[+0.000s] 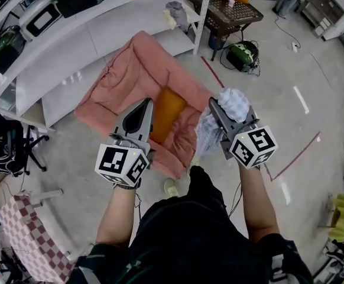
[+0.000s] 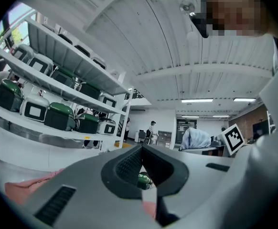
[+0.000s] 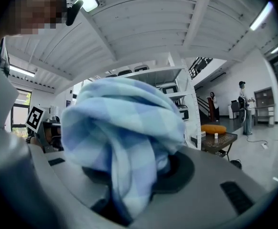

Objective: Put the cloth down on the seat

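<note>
A pale blue checked cloth (image 1: 222, 118) hangs bunched from my right gripper (image 1: 218, 106), whose jaws are shut on it; in the right gripper view the cloth (image 3: 122, 142) fills the space between the jaws and hides the tips. The pink sofa (image 1: 129, 86) with an orange seat cushion (image 1: 167, 114) lies on the floor below and ahead of both grippers. My left gripper (image 1: 146, 105) hovers over the sofa's front with its jaws closed together and nothing between them; the left gripper view shows its pads (image 2: 129, 163) touching.
A white shelf rack (image 1: 95, 22) with green and white cases stands behind the sofa. A dark side table (image 1: 231, 10) with an orange cushion sits at the back right, a green case (image 1: 243, 55) on the floor beside it. A checked chair (image 1: 27, 235) is at the lower left.
</note>
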`<state>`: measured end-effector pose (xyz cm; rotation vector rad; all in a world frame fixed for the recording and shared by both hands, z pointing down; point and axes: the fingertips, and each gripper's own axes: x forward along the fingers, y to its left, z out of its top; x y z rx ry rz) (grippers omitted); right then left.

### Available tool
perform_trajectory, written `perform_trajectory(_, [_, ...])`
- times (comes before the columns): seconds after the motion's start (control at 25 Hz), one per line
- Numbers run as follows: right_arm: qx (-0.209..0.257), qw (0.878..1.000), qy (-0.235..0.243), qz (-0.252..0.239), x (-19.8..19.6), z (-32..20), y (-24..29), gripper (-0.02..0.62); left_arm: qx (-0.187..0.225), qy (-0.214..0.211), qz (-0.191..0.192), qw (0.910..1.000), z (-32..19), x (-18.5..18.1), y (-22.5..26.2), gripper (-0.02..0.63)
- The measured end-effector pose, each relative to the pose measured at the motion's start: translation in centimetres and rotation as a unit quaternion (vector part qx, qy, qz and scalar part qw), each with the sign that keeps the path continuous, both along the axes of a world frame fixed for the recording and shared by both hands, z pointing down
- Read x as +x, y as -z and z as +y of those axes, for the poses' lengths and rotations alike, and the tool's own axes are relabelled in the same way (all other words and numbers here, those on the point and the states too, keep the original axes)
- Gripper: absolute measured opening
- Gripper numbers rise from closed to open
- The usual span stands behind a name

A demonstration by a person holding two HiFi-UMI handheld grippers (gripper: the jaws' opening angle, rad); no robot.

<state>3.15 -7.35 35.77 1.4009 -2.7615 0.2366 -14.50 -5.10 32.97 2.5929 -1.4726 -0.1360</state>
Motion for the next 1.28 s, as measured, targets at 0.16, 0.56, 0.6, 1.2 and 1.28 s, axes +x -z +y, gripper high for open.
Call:
perform_trajectory(0.16, [-0.028, 0.999, 0.007, 0.016, -0.8, -3.6, -4.4, 0.172, -0.022, -0.002, -0.003, 0.9998, -3.3, 0.8, -3.0, 0.006])
perform_trajectory(0.56, [-0.085, 0.993, 0.036, 0.067, -2.1, -13.6, -17.7, 0.172, -0.085, 0.046, -0.004, 0.9953, -14.1, 2.1, -12.2, 0.006])
perform_trajectory(0.6, [-0.094, 0.992, 0.041, 0.066, -2.2, -14.4, -18.9, 0.172, -0.09, 0.054, -0.007, 0.9945, -15.1, 2.1, -12.9, 0.006])
perform_trajectory(1.2, [-0.273, 0.953, 0.13, 0.024, -5.0, -26.6, -35.9, 0.179, -0.163, 0.103, -0.041, 0.9803, -26.4, 3.2, -22.2, 0.006])
perform_trajectory(1.28, [-0.315, 0.941, 0.119, 0.019, -3.7, -29.4, -39.2, 0.181, -0.169, 0.103, -0.048, 0.979, -27.8, 3.6, -23.1, 0.006])
